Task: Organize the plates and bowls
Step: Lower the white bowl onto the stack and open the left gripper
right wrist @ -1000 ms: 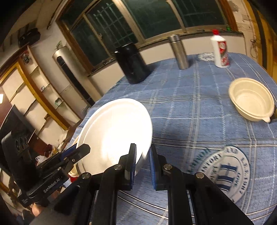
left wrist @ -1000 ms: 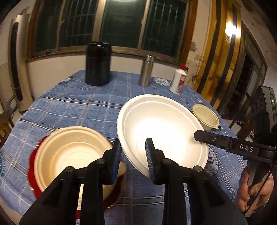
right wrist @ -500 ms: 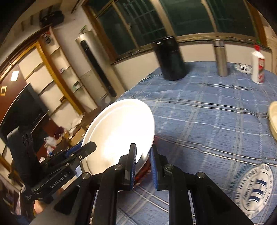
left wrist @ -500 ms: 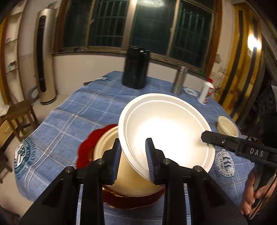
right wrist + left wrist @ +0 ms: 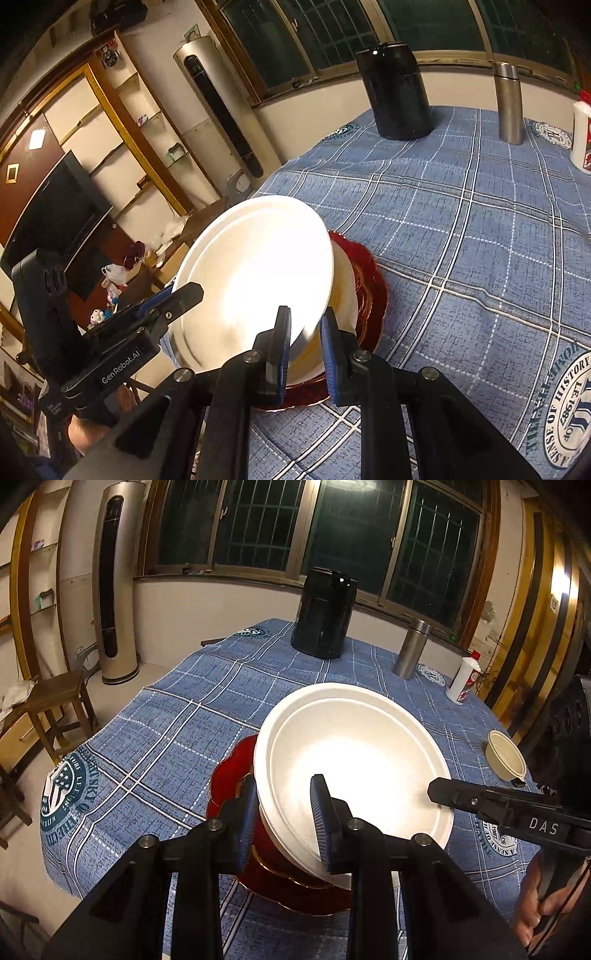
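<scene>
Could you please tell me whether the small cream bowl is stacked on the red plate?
No, the small cream bowl sits alone on the tablecloth, well apart from the red plate.

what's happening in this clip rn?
A person with a handheld gripper in each hand is carrying a big white plate. The left gripper and right gripper each clamp its rim on opposite sides. The plate sits tilted over a cream bowl on a red plate, not set down yet. A small cream bowl waits apart on the blue tablecloth.
</scene>
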Demonstrator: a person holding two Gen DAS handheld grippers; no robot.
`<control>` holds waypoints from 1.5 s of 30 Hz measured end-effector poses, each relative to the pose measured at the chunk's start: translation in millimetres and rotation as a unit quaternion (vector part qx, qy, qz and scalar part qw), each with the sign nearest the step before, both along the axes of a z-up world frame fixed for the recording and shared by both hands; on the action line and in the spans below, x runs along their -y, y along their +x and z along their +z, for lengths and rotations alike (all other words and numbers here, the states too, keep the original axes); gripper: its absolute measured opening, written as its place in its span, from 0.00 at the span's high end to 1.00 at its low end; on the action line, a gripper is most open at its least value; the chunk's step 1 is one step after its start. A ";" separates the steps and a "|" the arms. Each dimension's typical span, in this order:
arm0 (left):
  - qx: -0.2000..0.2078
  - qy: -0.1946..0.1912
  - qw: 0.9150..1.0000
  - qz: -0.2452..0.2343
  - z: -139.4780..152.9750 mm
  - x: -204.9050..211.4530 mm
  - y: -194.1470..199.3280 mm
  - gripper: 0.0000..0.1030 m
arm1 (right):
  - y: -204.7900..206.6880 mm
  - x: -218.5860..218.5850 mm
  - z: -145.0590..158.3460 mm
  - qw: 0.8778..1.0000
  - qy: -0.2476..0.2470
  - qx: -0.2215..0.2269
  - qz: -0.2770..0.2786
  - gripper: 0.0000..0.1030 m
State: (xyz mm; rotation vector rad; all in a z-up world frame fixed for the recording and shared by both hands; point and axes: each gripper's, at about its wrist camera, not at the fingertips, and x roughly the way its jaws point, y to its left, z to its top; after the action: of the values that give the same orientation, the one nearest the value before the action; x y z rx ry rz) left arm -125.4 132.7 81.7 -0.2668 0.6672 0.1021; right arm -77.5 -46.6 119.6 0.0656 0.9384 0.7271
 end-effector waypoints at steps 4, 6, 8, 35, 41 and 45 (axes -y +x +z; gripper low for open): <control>-0.002 -0.001 1.000 0.000 -1.6 -2.4 -0.8 0.75 | 2.2 -4.3 -5.7 1.000 -0.005 -0.009 -0.001 0.83; -0.003 -0.002 1.000 -0.001 -2.0 -3.1 -1.0 0.75 | 2.5 -4.9 -6.9 1.000 -0.007 -0.009 -0.002 0.83; -0.005 -0.003 1.000 0.000 -3.1 -3.9 -0.9 0.75 | 3.7 -5.9 -6.5 1.000 -0.008 -0.008 -0.002 0.83; -0.007 -0.004 1.000 0.007 -5.0 -9.8 -2.4 0.75 | 2.3 -5.0 -2.0 1.000 -0.008 -0.003 -0.002 0.80; -0.002 0.001 1.000 0.012 -0.3 -9.4 -5.3 0.75 | 2.1 0.9 -2.7 1.000 -0.003 -0.006 -0.004 0.79; 0.000 0.004 1.000 0.013 3.0 -8.2 -6.8 0.75 | 0.7 7.5 0.8 1.000 0.003 -0.001 -0.009 0.79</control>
State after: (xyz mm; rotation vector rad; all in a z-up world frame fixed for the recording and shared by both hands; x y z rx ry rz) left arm -132.1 140.9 84.7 -0.2673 0.6641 0.1307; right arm -76.8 -54.2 120.4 0.0799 0.9368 0.7123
